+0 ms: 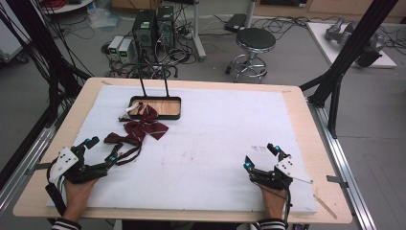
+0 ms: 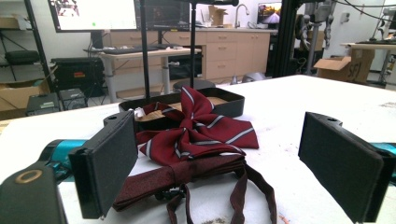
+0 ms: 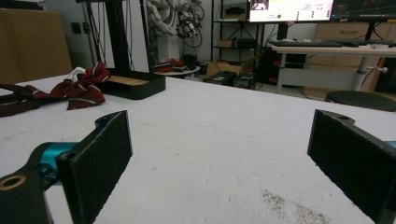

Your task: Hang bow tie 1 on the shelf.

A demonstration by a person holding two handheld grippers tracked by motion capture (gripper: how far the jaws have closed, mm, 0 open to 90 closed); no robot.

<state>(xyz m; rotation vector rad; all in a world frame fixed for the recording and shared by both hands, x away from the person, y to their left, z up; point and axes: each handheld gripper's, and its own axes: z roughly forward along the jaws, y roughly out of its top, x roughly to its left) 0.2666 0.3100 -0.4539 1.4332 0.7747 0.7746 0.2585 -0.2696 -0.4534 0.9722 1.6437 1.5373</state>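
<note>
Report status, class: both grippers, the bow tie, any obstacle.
Left gripper open, jaws facing the bow tie. Right gripper open over bare mat. Bow tie partly on the stand's tray, untouched. Nothing in the way.

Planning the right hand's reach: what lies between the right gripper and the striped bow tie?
Nothing: in the high view, bare white mat runs from the right gripper to the striped bow tie.

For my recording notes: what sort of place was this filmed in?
Probably a robotics lab or workshop: desktop computer towers with tangled cables on the floor, monitors on desks, and a padded work table framed by black struts.
</note>
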